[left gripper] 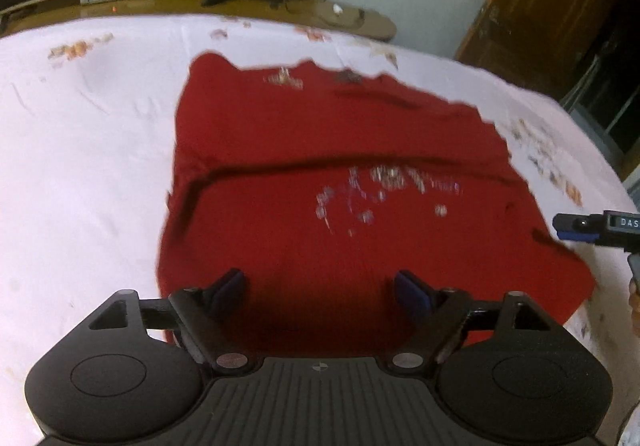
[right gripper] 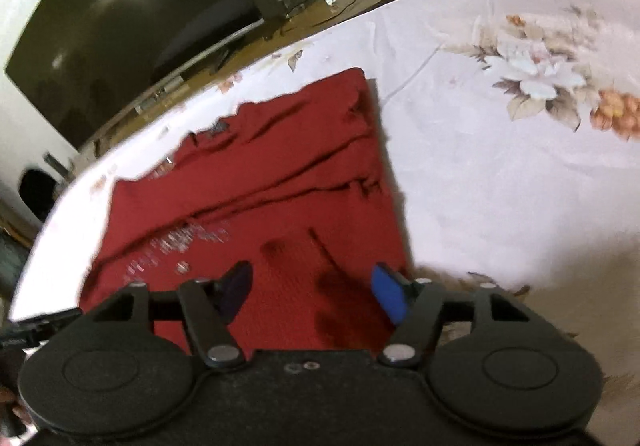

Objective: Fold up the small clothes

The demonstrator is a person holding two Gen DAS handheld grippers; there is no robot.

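The jaws of the left gripper (left gripper: 320, 288) and right gripper (right gripper: 312, 292) are held wide apart and empty above the red garment (left gripper: 340, 173), laid partly folded on the floral bedsheet (right gripper: 500, 173). Another fold seems due; an edge must be gripped next.

- White bedsheet with printed orange-and-pale flowers (right gripper: 500, 173), creased, covering the surface.
- Large black flat television screen (right gripper: 120, 37) beyond the far edge, ceiling light reflected in it.
- Long wooden cabinet top (left gripper: 240, 5) beneath the screen, cables lying on it.
- Brown wooden door (left gripper: 552, 5) to the right, beside a pale wall.
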